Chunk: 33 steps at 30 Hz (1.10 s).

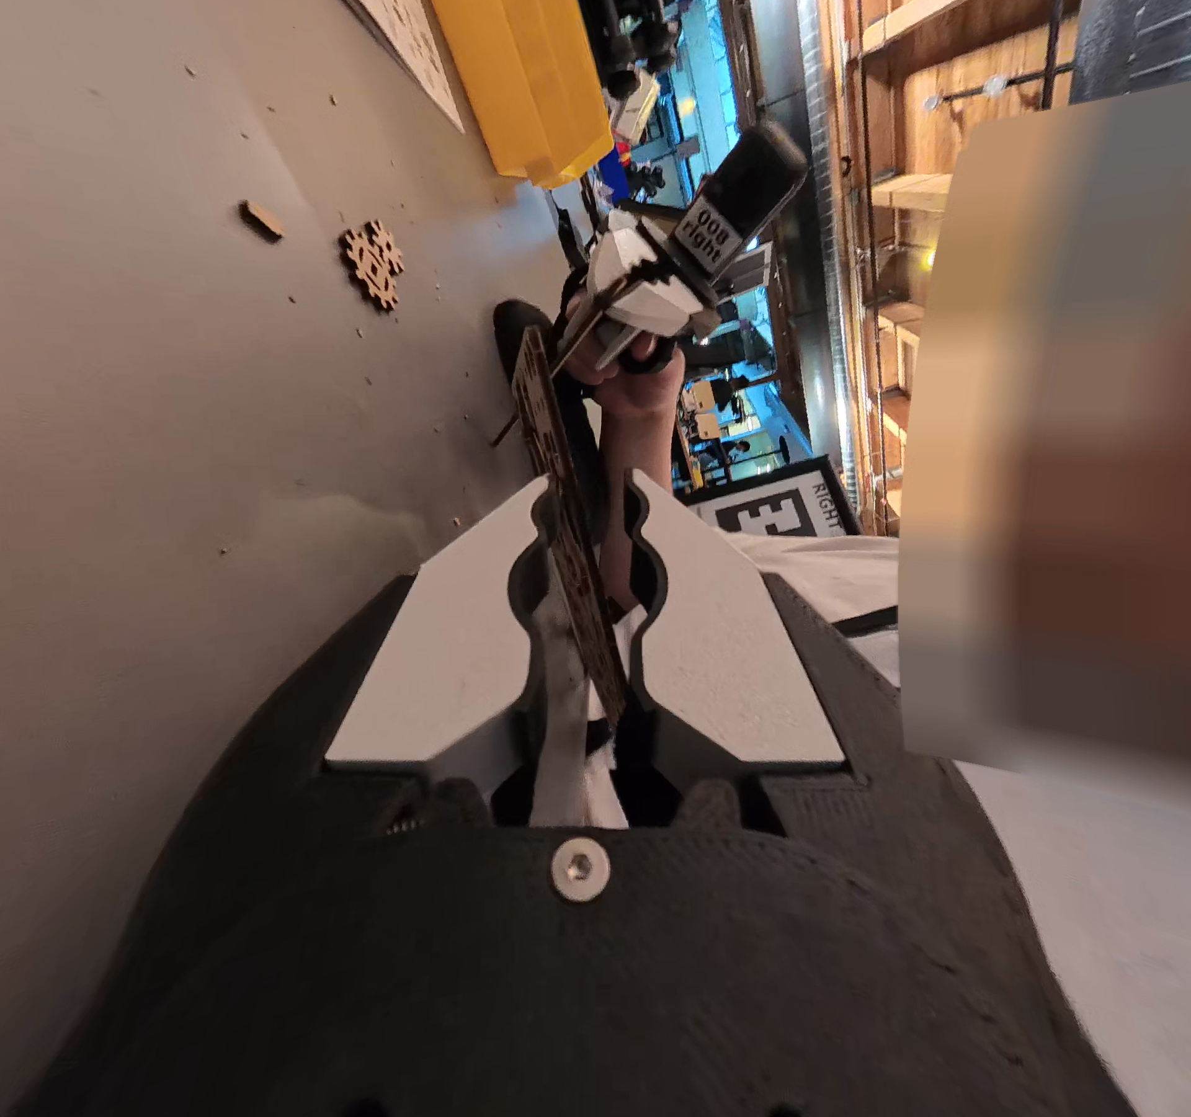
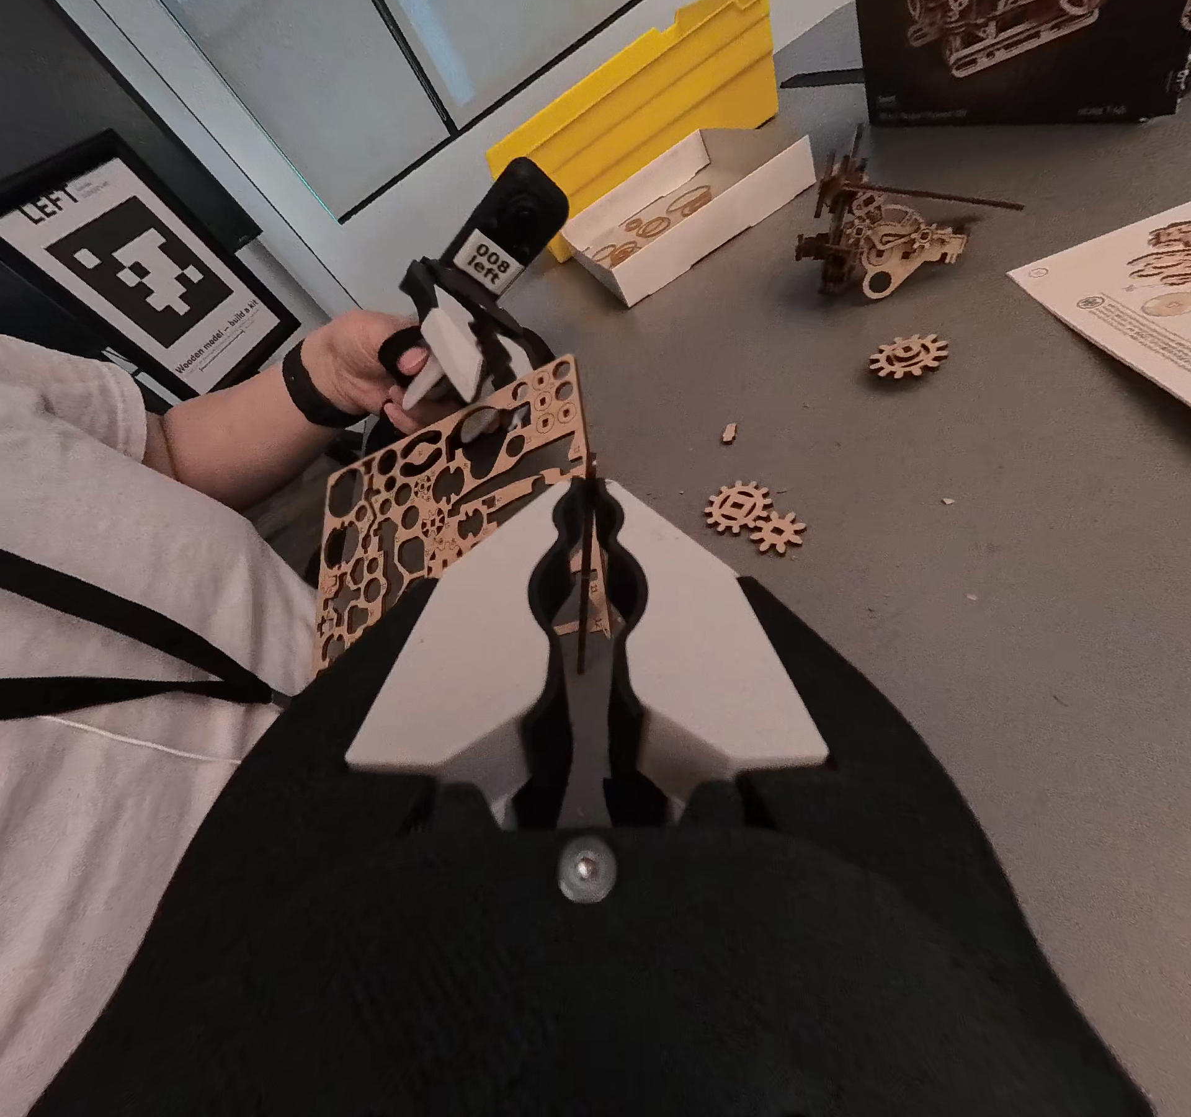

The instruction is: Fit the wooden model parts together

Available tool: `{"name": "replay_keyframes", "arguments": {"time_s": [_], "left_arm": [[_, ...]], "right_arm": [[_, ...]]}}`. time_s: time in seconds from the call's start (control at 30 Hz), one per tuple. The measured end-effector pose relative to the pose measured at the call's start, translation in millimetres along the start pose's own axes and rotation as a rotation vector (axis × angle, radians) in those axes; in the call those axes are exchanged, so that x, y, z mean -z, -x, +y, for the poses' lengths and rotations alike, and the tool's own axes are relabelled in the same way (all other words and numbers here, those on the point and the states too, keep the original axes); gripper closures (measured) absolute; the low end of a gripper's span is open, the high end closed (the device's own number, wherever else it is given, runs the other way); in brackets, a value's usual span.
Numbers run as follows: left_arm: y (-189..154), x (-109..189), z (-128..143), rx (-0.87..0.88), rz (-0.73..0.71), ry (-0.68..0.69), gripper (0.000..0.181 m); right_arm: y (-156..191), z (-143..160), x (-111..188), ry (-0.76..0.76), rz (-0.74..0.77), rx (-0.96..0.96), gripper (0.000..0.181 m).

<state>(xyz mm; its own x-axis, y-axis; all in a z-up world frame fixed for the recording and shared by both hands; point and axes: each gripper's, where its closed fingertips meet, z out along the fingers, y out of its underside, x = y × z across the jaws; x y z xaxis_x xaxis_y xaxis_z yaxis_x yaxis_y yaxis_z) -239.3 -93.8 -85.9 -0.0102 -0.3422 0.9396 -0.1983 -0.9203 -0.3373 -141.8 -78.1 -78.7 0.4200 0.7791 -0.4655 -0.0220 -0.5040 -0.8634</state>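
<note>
**Both grippers on one wooden sheet**

Nearest the lens in the right wrist view, the right hand-held gripper (image 2: 588,493) has its white fingers drawn together on the near right edge of the wooden parts sheet (image 2: 412,532), which passes edge-on between them. At the sheet's far edge the left hand-held gripper (image 2: 477,422) is clamped on the same sheet, and in its own view the panel runs lengthwise between its fingers toward the right one. So the sheet spans the two grippers, held above the grey table (image 2: 967,570), long axis running from one to the other.

Loose gears (image 2: 754,516) lie on the table to the right, and the part-built model (image 2: 870,242) stands farther off; the right gripper is the nearer to both. Any fitting probably waits on a piece being freed from this sheet.
</note>
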Motion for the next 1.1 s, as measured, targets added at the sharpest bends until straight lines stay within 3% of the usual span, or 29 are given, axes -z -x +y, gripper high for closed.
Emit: {"name": "replay_keyframes", "arguments": {"time_s": [0.13, 0.23, 0.37, 0.5, 1.1], "left_arm": [[14, -8, 12, -0.075, -0.129, 0.102, 0.161], [24, -11, 19, -0.167, -0.234, 0.179, 0.175], [19, -12, 13, -0.138, -0.204, 0.172, 0.18], [20, 1, 9, -0.2, -0.261, 0.18, 0.179], [14, 9, -4, -0.275, -0.315, 0.155, 0.178]], "right_arm": [[1, 0, 0, 0.001, -0.01, 0.001, 0.181], [3, 1, -1, 0.006, -0.013, 0.011, 0.181], [7, -5, 5, -0.013, -0.008, 0.067, 0.181], [9, -19, 26, -0.075, 0.058, 0.231, 0.181], [12, 5, 64, 0.063, 0.11, 0.429, 0.18]]}}
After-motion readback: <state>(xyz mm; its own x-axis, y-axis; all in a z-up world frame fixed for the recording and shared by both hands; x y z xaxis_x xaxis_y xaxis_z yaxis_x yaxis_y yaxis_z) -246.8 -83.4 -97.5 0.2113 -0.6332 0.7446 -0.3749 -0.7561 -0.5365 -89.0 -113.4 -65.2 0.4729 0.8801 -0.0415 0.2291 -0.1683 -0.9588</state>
